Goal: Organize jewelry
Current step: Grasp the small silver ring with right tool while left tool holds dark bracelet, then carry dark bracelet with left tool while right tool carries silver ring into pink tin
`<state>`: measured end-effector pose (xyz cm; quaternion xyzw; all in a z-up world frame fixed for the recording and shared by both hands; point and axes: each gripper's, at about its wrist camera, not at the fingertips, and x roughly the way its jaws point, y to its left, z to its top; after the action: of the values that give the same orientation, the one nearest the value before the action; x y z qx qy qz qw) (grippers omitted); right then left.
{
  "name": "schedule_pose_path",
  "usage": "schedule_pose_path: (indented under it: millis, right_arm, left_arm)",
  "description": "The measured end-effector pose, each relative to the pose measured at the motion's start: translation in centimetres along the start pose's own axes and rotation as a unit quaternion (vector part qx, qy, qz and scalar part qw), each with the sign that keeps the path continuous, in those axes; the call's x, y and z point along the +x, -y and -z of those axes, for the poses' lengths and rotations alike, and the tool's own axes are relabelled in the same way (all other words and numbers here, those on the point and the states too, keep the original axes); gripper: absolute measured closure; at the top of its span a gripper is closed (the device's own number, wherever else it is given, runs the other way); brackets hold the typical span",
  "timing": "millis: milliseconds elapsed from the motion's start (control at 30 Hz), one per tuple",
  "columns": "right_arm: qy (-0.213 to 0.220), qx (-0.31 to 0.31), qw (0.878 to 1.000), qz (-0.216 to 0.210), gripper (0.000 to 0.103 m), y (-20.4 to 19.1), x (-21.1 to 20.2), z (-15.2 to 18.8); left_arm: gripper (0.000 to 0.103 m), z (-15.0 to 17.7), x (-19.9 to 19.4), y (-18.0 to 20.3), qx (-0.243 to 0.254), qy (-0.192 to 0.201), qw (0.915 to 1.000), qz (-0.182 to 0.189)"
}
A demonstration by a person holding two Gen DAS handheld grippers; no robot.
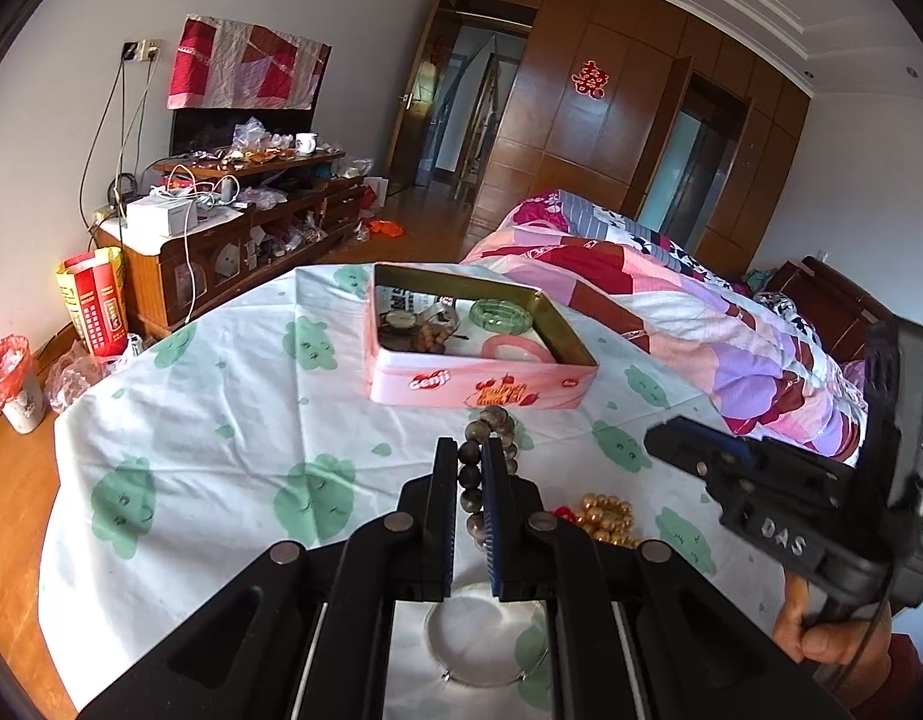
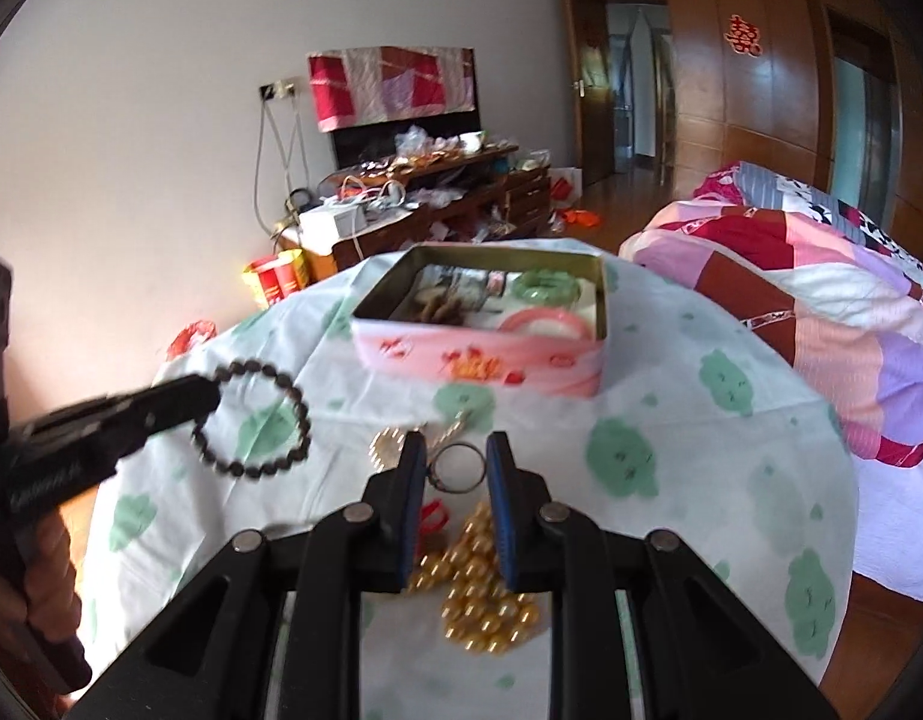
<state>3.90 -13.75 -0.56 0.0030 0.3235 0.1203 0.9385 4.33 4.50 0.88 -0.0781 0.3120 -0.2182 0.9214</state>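
Note:
My left gripper (image 1: 469, 450) is shut on a dark beaded bracelet (image 1: 488, 420) and holds it above the table; the bracelet also hangs from it in the right wrist view (image 2: 254, 417). My right gripper (image 2: 457, 450) is open above a metal key ring (image 2: 457, 468) and gold beads (image 2: 485, 594). The pink tin box (image 1: 479, 387) sits at the table's far side, also seen in the right wrist view (image 2: 479, 360), holding a green bangle (image 1: 499, 315), a pink bangle (image 1: 515, 351) and a watch (image 1: 398, 321).
The round table has a white cloth with green prints (image 1: 221, 450). A clear bangle (image 1: 485, 636) lies under my left gripper. A bed with a patchwork quilt (image 1: 671, 300) stands to the right. A cluttered wooden cabinet (image 1: 239, 228) stands at the back left.

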Motion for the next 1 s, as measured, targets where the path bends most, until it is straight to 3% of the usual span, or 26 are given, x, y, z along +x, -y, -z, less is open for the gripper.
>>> schedule_pose_path:
  millis: [500,800,1000]
  right_arm:
    - [0.039,0.028,0.999,0.019,0.079,3.2,2.5,-5.0]
    - [0.028,0.04,0.999,0.013,0.079,5.1,7.8,-7.5]
    - [-0.013,0.034,0.999,0.005,0.079,5.8,12.1,-7.8]
  left_arm:
    - [0.096,-4.3,3.6,0.8,0.016,0.024,0.9995,0.01]
    - [0.096,-7.1,8.8,0.7,0.026,0.028,0.9992,0.011]
    - [0.096,-7.4,13.1,0.1,0.033,-0.003,0.9994,0.008]
